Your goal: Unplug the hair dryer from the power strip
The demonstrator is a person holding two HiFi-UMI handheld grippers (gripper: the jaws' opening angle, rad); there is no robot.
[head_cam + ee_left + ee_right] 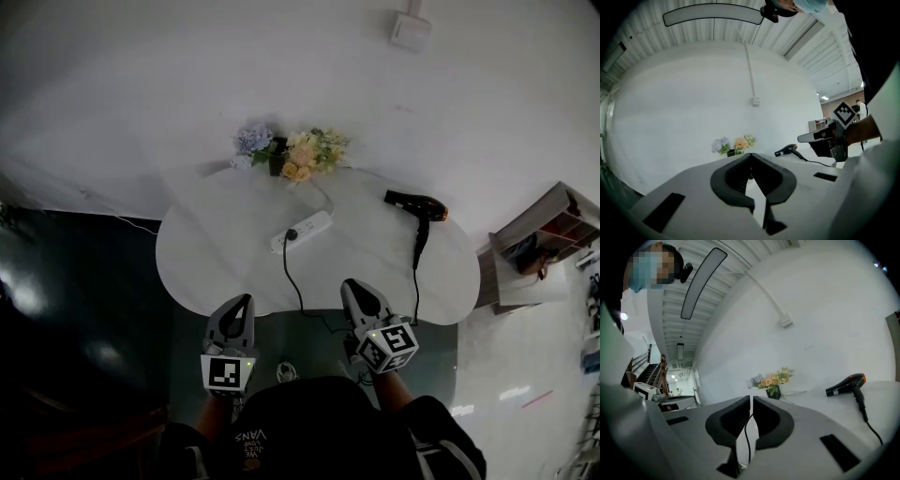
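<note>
White lettering on the person's black clothing (251, 436) reads VANS (upside down as the head view shows it); the smaller lines under it cannot be read.

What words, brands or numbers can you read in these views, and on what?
"VANS": on the person's black garment, head view.
Smaller lines beneath it: too blurred to read.
Marker cubes: square patterns only, no words.
Hair dryer, power strip: no readable print.
</note>
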